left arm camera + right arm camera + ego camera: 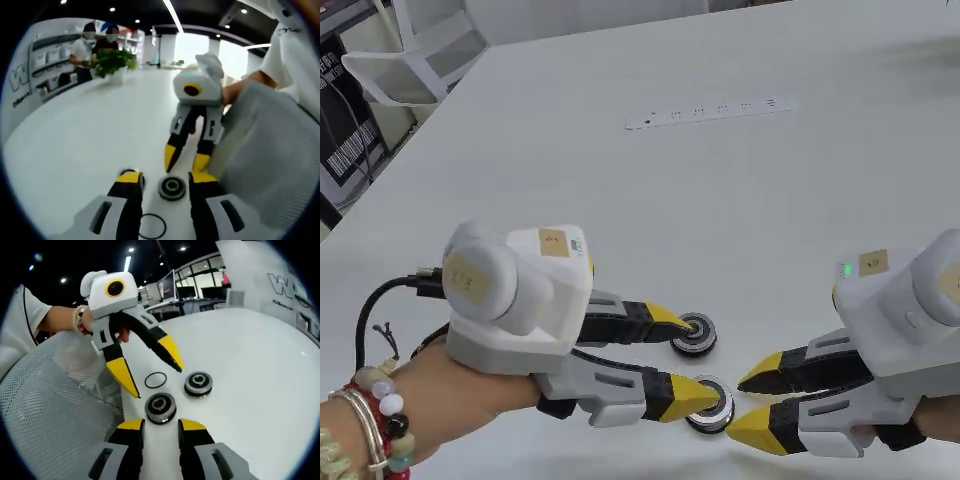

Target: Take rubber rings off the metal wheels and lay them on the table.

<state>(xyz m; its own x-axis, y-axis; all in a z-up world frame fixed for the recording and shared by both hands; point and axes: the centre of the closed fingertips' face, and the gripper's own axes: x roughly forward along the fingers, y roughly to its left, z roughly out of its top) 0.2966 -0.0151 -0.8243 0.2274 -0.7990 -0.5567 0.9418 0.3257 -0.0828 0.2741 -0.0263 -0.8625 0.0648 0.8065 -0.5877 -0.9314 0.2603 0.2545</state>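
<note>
Two metal wheels with dark rims lie on the white table [620, 200]: a far wheel [695, 333] [198, 384] and a near wheel [712, 405] [171, 187] [160, 407]. A loose black rubber ring [151, 226] [155, 379] lies flat between the left gripper's jaws. My left gripper [698, 360] [165, 179] is open, one tip at each wheel, and the far wheel [131, 175] peeks from behind its left jaw. My right gripper [742, 405] [161, 426] is open with nothing held, its tips just short of the near wheel and facing the left gripper [154, 377].
A white power strip [710, 112] lies farther back on the table. A white chair [410, 60] stands off the far left corner. A black cable [375, 305] trails from the left gripper. Grey mesh [50, 405] sits at the table's near edge.
</note>
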